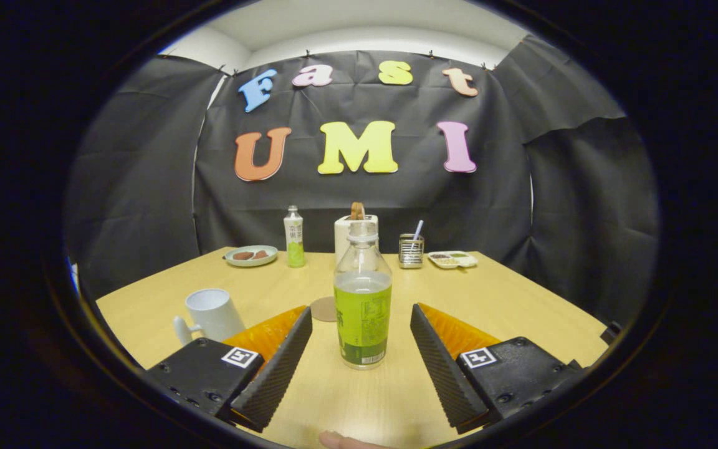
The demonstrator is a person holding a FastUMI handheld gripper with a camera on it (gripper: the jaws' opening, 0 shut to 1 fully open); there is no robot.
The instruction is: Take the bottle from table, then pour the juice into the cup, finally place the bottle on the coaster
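A clear bottle (363,299) with a green label and greenish juice stands upright on the wooden table (508,299), uncapped. It sits between my two ribbed fingers, with a gap on each side. My gripper (359,333) is open and touches nothing. A white cup (212,313) with a handle stands to the left of the left finger. A round brown coaster (324,308) lies flat just behind and left of the bottle, partly hidden by the left finger.
Along the table's far edge stand a plate with brown food (250,255), a second small bottle (295,237), a white toaster (354,234), a metal utensil holder (411,250) and a divided tray (453,259). A fingertip (346,441) shows at the near edge.
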